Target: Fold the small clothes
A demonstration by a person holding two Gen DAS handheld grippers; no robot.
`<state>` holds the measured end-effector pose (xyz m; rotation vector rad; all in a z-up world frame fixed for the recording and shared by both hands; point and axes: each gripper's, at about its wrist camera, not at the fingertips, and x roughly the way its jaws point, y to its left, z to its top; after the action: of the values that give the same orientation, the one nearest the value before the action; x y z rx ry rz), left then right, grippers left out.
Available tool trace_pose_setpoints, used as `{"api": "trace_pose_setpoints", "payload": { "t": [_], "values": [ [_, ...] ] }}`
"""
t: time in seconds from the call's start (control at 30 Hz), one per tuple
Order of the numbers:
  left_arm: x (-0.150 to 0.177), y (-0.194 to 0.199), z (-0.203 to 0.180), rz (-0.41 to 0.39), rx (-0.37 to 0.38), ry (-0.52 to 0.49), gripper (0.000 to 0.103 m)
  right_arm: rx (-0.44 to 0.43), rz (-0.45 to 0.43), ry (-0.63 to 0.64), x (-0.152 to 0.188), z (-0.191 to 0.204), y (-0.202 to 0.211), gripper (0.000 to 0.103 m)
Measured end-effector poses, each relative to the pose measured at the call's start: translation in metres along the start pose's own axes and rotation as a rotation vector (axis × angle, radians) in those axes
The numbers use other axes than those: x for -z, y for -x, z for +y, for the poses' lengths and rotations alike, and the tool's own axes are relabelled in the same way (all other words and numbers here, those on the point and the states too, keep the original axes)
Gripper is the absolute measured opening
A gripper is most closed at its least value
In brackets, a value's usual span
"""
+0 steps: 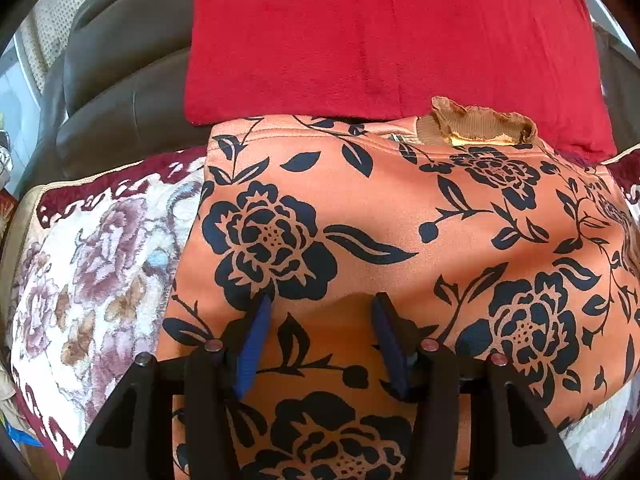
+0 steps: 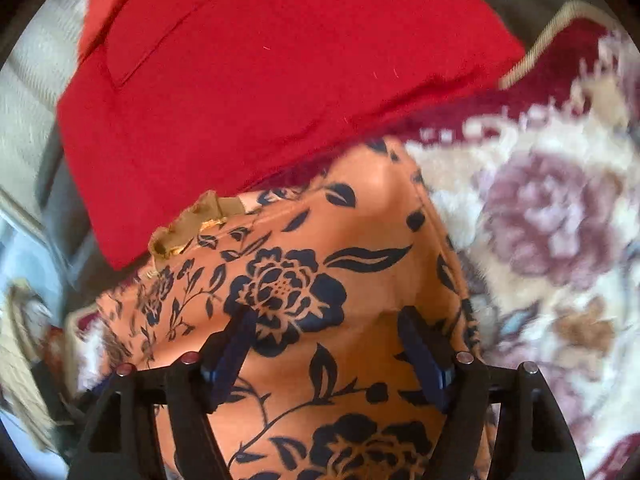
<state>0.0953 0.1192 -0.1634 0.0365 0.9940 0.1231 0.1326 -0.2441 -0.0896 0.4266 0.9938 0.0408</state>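
An orange garment with a dark blue flower print (image 1: 380,216) lies flat on a flowered cushion; it also shows in the right wrist view (image 2: 320,280). A brown ribbed collar piece (image 1: 476,124) sticks out at its far edge, also in the right wrist view (image 2: 188,228). My left gripper (image 1: 320,308) is open just above the garment's near part, with nothing between its blue pads. My right gripper (image 2: 324,320) is open over the garment near its right edge, also empty.
A folded red cloth (image 1: 380,36) lies behind the garment, also in the right wrist view (image 2: 260,80). The flowered cream and maroon cushion (image 1: 92,264) extends to both sides (image 2: 540,220). A dark leather sofa back (image 1: 120,80) rises at far left.
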Motion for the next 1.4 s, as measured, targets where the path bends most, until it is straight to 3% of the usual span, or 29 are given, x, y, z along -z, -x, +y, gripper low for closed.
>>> {"api": "trace_pose_setpoints", "payload": {
  "t": [0.17,0.27,0.4,0.47,0.53,0.7,0.83,0.93,1.0,1.17,1.23,1.4],
  "values": [
    [0.0,0.002,0.001,0.001,0.008,0.008,0.054,-0.044,-0.053,0.155,0.005,0.056,0.022,0.077],
    [0.0,0.003,0.002,0.004,0.012,0.011,0.054,-0.086,-0.021,0.206,0.014,0.073,0.011,0.08],
    [0.0,0.007,0.006,0.006,0.015,0.017,0.054,0.018,0.11,0.169,0.029,0.052,-0.029,0.08],
    [0.001,0.009,0.009,0.005,0.006,0.022,0.054,0.016,0.081,0.112,0.028,0.042,-0.024,0.08],
    [0.001,0.011,0.011,0.005,0.002,0.028,0.054,0.106,0.048,0.146,0.026,0.053,-0.016,0.08],
    [0.007,0.023,0.02,-0.011,-0.025,0.042,0.054,0.07,-0.022,0.256,0.027,0.098,0.004,0.08],
    [0.014,0.033,0.032,-0.028,-0.057,0.06,0.054,0.04,-0.009,0.324,0.037,0.135,-0.006,0.08],
    [0.021,0.041,0.05,-0.038,-0.056,0.105,0.054,0.101,0.006,0.38,0.05,0.148,-0.027,0.08],
    [0.026,0.045,0.063,-0.038,-0.059,0.133,0.054,0.169,0.039,0.395,0.058,0.147,-0.043,0.08],
    [0.037,0.053,0.091,-0.05,-0.081,0.21,0.054,0.169,-0.015,0.393,0.063,0.153,-0.028,0.08],
    [0.041,0.056,0.097,-0.051,-0.087,0.229,0.054,0.206,-0.039,0.426,0.067,0.157,-0.027,0.08],
    [0.043,0.06,0.102,-0.061,-0.097,0.234,0.054,0.243,-0.029,0.439,0.069,0.152,-0.027,0.08]
  ]
}}
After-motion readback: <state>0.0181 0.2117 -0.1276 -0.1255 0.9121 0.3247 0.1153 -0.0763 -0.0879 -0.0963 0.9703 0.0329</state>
